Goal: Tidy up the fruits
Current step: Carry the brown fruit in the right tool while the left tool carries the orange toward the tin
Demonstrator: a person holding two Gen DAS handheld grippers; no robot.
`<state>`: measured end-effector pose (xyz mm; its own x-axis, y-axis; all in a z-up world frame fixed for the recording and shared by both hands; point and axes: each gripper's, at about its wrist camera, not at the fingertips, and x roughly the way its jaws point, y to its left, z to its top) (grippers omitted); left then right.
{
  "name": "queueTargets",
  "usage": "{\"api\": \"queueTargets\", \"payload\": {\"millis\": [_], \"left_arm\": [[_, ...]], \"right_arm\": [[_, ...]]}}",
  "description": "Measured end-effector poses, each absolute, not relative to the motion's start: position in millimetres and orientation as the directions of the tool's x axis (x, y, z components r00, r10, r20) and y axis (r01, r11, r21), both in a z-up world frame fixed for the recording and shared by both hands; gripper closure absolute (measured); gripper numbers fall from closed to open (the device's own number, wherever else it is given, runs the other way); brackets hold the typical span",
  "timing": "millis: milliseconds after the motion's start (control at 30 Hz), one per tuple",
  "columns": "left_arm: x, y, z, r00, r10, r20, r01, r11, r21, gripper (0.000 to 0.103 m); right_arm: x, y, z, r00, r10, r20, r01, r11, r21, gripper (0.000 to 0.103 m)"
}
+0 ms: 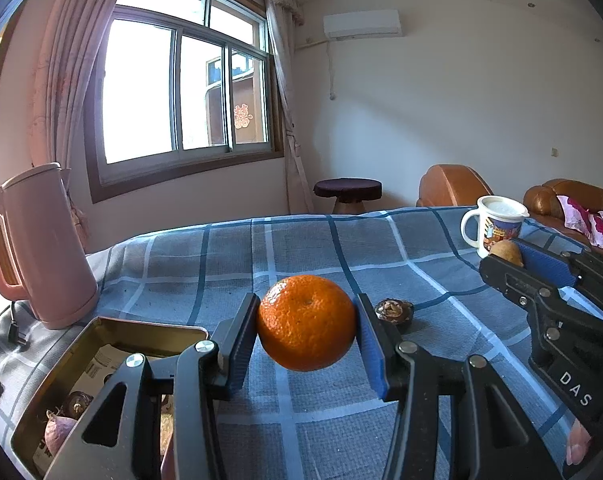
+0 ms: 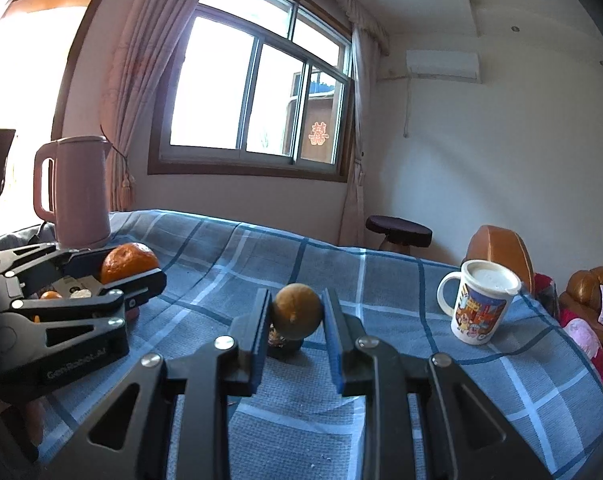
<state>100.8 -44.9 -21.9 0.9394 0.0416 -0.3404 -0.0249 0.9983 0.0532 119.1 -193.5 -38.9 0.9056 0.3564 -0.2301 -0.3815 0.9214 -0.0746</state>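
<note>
The left tongs (image 1: pixel 306 322) gripped an orange (image 1: pixel 306 322) above the checked counter (image 1: pixel 301 240), beside an open tin (image 1: pixel 101 332). The right tongs (image 2: pixel 296 314) clenched a small brown fruit (image 2: pixel 297 312), possibly a longan, over a dark item (image 2: pixel 279 344) near the mug (image 2: pixel 481 300).

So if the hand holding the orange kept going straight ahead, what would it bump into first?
Probably nothing soon. Beyond the left gripper and its orange lies bare blue checked cloth; the dark shrivelled fruit sits slightly right of that line, though depth is unclear.
</note>
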Motion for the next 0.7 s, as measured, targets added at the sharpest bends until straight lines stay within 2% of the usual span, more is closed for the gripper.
{"api": "queueTargets", "payload": {"millis": [433, 700], "left_arm": [[88, -40, -21, 0.942, 0.025, -0.336, -0.013, 0.999, 0.037, 0.054], [83, -29, -22, 0.937, 0.018, -0.35, -0.014, 1.0, 0.015, 0.054]], "right_arm": [[110, -181, -39, 0.912, 0.343, -0.226, -0.381, 0.912, -0.151, 0.075], [111, -174, -39, 0.898, 0.365, -0.248, -0.403, 0.907, -0.125, 0.075]]}}
